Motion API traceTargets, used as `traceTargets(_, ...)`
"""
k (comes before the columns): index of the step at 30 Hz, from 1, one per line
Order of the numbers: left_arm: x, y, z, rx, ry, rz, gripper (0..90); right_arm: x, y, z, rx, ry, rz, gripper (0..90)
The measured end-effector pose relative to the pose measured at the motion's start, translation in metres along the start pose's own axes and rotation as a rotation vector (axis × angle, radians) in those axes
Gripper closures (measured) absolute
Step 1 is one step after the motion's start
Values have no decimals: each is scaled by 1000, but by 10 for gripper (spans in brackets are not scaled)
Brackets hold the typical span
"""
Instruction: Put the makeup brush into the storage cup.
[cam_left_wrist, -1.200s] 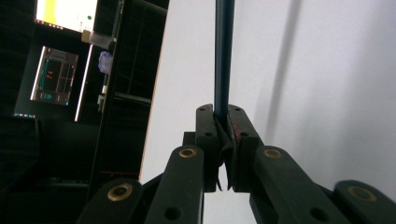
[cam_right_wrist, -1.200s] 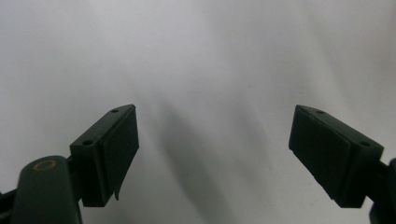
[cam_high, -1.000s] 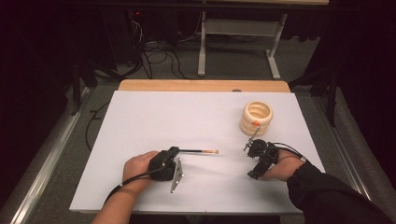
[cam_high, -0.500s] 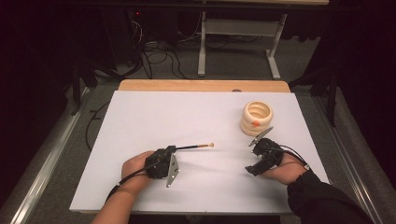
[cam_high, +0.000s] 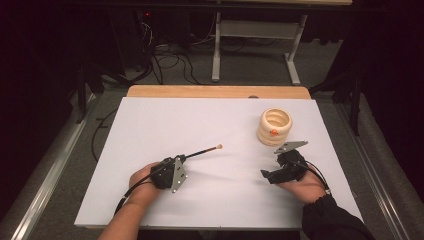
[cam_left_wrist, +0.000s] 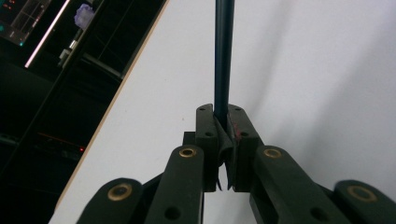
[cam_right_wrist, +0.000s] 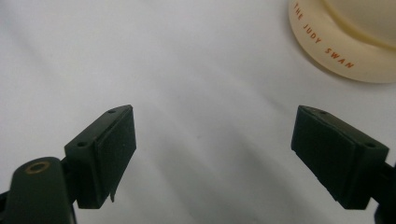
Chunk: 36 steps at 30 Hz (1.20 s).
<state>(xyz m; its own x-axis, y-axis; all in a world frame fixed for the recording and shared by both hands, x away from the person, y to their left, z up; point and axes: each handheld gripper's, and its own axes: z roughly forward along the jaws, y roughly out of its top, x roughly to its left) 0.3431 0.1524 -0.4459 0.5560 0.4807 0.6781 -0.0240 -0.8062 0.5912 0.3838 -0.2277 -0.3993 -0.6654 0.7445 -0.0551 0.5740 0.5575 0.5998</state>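
Holding a thin dark brush (cam_high: 200, 152) by its handle, our left gripper (cam_high: 176, 165) sits near the front of the white counter (cam_high: 165, 125), jaws closed tight on the stick. In the left gripper view the dark handle (cam_left_wrist: 223, 60) rises straight up from between the clamped pads. The brush slants away to the right, its pale tip just above or on the sheet; we cannot tell which. Our left hand (cam_high: 142, 180) wraps the gripper from behind.

To the right, well apart, our right gripper (cam_high: 272, 175) hovers low over the counter with its jaws spread wide and nothing between them; the right gripper view shows bare white sheet between the two pads. Just beyond it stands a cream ribbed cup (cam_high: 274, 126) with an orange mark on its side. In the right gripper view its base (cam_right_wrist: 345, 51) carries orange lettering.
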Motion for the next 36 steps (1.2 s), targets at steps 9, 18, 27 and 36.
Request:
traceTargets(9, 6, -1, -3, -23, -11, -98, 855, 3, -6, 0, -155, -6, 84, 156)
traceTargets(18, 9, -4, -3, -31, -37, -170, 855, 4, -23, 7, -250, -29, 148, 156)
traceTargets(27, 14, -7, -1, -45, -68, -280, 855, 9, -33, 6, -308, -29, 146, 152)
traceTargets(36, 24, -12, 0, -51, -121, -482, 855, 9, -35, 6, -342, -50, 153, 122)
